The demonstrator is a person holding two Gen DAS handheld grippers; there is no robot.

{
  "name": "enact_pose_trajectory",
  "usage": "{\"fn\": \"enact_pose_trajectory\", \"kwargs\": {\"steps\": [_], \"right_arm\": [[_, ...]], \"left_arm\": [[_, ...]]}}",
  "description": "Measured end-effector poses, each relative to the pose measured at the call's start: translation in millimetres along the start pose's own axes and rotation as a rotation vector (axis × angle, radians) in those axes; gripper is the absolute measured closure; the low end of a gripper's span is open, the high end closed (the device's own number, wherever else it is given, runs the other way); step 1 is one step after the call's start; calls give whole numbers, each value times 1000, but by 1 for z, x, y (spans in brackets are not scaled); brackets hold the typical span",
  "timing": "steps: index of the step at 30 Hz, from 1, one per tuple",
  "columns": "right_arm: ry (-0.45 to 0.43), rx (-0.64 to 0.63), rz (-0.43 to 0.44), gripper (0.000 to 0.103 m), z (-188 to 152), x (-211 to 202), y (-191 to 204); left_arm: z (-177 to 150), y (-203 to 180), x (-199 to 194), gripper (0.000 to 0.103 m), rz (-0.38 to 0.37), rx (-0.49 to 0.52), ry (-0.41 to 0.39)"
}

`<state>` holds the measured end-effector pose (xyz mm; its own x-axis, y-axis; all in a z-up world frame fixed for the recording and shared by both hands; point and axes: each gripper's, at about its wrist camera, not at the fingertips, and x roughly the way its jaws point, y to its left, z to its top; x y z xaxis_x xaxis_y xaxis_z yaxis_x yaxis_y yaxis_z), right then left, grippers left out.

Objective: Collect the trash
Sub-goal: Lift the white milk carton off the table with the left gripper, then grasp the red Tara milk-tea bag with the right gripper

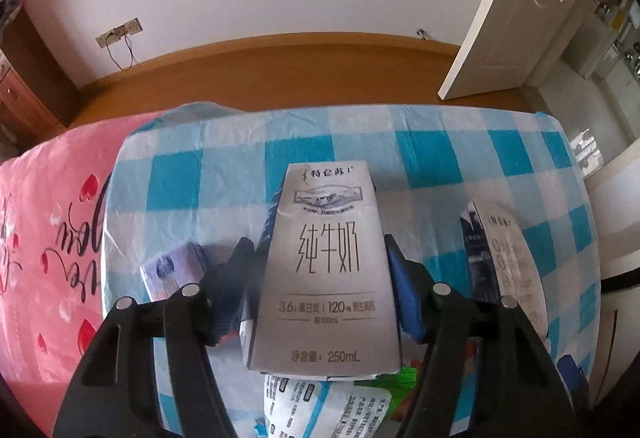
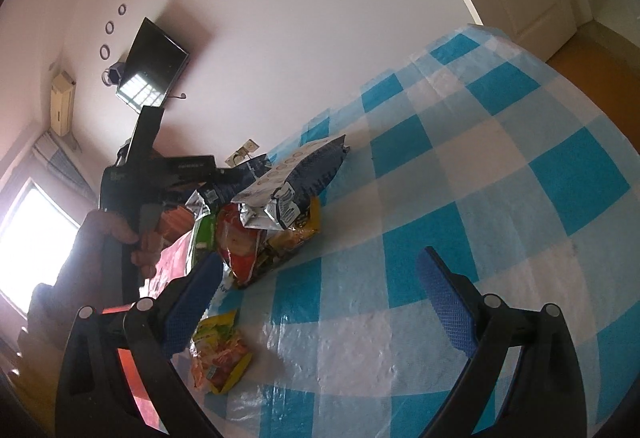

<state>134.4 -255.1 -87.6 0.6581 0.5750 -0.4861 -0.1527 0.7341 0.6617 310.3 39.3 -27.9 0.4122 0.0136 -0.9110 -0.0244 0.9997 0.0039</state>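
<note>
Left wrist view: left gripper (image 1: 320, 258) fingers grasping milk carton (image 1: 326, 274); right gripper (image 2: 320, 278) fingers released above bare tablecloth (image 2: 500, 166).

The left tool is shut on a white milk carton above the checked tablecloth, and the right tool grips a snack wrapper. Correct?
Not quite. The right tool grips nothing; the right wrist view shows it open above the checked tablecloth. The left tool does hold the white milk carton.

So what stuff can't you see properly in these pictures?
- Left wrist view: the left hand-held gripper holds a milk carton that hides the table behind it.
- Left wrist view: a purple carton is half hidden by the finger.
- Left wrist view: a second carton has print too small to read.
- Right wrist view: the trash pile overlaps; lower wrappers are hidden.
- Right wrist view: the window is glared out.
</note>
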Motion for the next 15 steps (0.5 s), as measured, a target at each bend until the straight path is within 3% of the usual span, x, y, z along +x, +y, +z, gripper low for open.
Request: {"fn": "enact_pose_trajectory", "kwargs": {"steps": [15], "right_arm": [[55, -19, 2, 7, -2, 8, -1]], "left_arm": [[-91, -51, -32, 38, -187, 53, -32]]}}
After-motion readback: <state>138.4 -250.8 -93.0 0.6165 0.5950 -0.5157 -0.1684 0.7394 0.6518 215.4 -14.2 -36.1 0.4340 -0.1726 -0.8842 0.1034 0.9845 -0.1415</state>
